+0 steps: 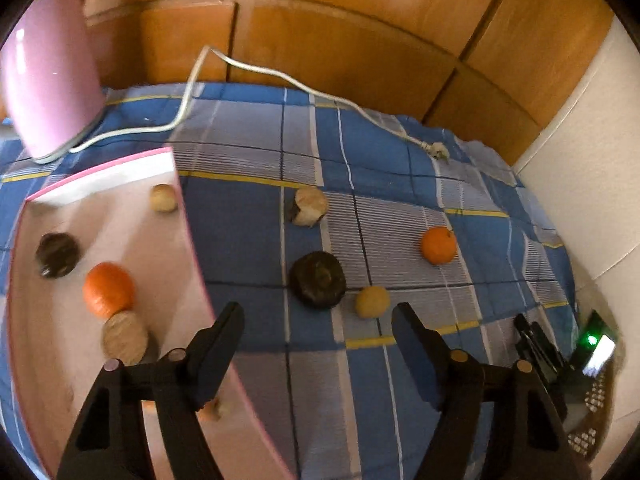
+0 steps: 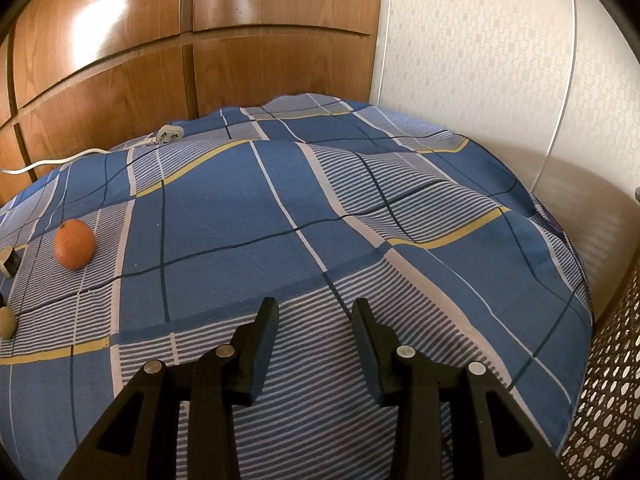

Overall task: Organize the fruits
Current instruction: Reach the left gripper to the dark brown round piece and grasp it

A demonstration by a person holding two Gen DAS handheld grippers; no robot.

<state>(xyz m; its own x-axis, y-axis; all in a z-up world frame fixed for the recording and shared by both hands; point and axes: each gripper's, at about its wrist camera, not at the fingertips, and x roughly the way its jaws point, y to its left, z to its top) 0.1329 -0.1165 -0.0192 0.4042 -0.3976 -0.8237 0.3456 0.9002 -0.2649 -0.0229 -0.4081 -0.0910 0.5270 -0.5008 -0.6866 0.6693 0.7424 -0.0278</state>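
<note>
A pink-rimmed white tray [image 1: 176,264] lies on the left of the blue checked bedspread [image 1: 248,224]. In it sit an orange [image 1: 108,290], a dark fruit [image 1: 57,255], a tan fruit [image 1: 163,198] and a brownish round one [image 1: 125,336]. On the cloth lie a dark round fruit [image 1: 318,284], a small tan fruit [image 1: 372,301], a second orange [image 1: 439,245] and a pale fruit with a dark side [image 1: 307,206]. My left gripper [image 1: 318,310] is open and empty, just short of the dark round fruit. My right gripper [image 2: 315,306] stands open over bare cloth, far right of the second orange [image 2: 74,244].
A pink appliance [image 1: 52,80] stands at the back left, its white cord [image 1: 256,68] running across the cloth to a plug [image 2: 170,134]. Wooden panels back the bed and a white wall [image 2: 500,60] closes the right side. A woven basket [image 2: 608,400] stands at the right edge.
</note>
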